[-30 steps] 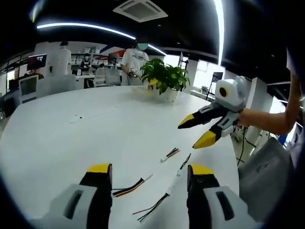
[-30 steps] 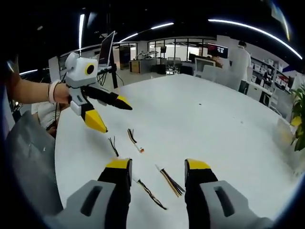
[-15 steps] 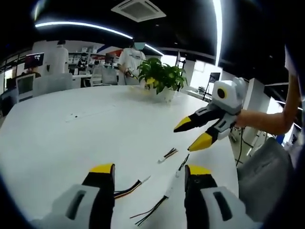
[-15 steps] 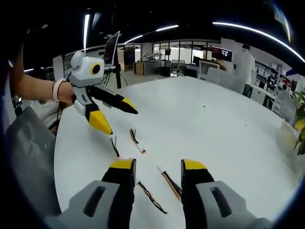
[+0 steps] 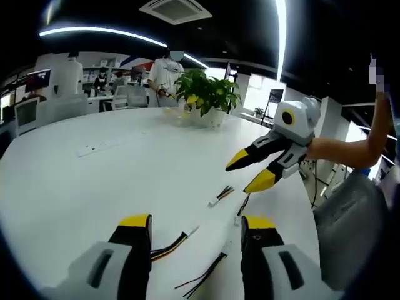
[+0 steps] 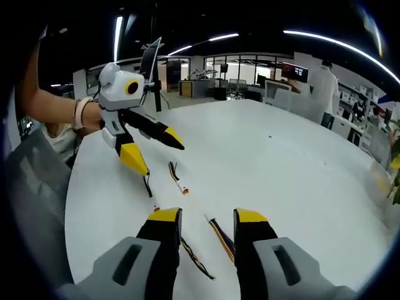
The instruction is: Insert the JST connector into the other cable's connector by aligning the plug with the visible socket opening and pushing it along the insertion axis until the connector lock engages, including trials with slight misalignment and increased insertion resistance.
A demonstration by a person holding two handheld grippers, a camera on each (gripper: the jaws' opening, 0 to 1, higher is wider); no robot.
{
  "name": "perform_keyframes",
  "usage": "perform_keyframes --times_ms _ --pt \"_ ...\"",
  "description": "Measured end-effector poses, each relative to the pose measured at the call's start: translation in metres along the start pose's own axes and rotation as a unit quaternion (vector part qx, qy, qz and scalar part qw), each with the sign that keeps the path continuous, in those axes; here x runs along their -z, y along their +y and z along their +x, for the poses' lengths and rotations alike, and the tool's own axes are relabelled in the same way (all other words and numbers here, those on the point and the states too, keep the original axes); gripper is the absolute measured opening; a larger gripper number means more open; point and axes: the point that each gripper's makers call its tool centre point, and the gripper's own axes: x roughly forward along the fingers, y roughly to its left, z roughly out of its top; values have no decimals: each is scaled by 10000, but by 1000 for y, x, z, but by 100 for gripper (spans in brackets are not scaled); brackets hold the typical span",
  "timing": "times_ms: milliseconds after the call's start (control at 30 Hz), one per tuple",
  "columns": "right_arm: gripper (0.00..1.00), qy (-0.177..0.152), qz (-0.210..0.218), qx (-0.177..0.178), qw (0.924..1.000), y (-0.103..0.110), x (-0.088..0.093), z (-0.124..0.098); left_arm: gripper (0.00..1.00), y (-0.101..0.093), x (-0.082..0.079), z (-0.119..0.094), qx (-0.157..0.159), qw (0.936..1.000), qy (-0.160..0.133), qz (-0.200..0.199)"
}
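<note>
On the white table (image 5: 94, 181), cables (image 5: 169, 247) between the spread, empty left gripper (image 5: 197, 226); right gripper (image 6: 200, 217) likewise apart.

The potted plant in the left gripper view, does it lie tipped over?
No, the potted plant stands upright on the white table.

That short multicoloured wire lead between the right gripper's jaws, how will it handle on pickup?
Probably floppy: the multicoloured wire lead is thin loose strands lying flat on the white table. Likely very light, so a nudge from the open right gripper may slide it. Its small white end should be the stiffest grip point.
</note>
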Motion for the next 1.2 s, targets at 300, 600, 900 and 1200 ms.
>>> perform_keyframes --times_ms 300,600,900,1200 --pt "29 84 -147 -163 9997 0 10 8 52 -1 5 6 146 9995 -34 292" --pt "27 127 -264 -464 9985 5 13 20 48 6 7 5 170 9989 -32 435" --pt "24 104 -318 -694 9970 8 15 27 44 6 14 8 291 9979 53 571" --pt "23 99 -267 -710 9971 3 19 28 41 5 16 16 479 9966 3 663"
